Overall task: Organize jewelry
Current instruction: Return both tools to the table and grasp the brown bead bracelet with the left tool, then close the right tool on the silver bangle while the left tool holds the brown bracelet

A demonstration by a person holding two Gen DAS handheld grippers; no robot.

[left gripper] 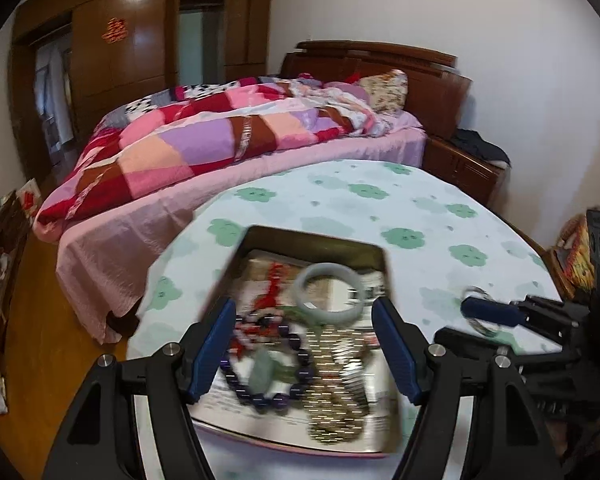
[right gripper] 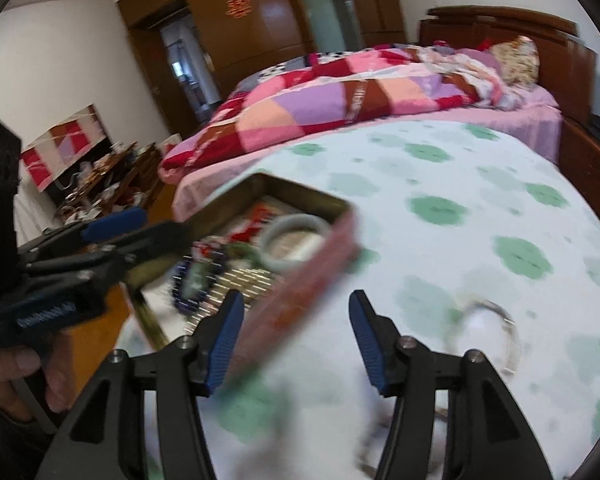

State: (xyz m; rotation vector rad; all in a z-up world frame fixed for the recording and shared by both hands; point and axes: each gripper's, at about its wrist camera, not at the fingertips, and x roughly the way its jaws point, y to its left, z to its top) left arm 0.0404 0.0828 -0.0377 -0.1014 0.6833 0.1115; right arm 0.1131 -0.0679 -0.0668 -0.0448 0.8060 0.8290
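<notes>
Both tools gape wide and hold nothing: left gripper [left gripper: 304,346] over the jewelry tin [left gripper: 320,240], right gripper [right gripper: 296,338] beside it. A silver bangle [right gripper: 496,332] lies at its three o'clock; best approached slowly, jaws straddling the rim

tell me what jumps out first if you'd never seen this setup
An open tin crammed with jewelry sits on the green-flowered tablecloth: a pale jade bangle, dark purple beads and a red knotted charm. A silver bangle lies loose on the cloth right of it, and a bright patchwork quilt covers the bed behind.
</notes>
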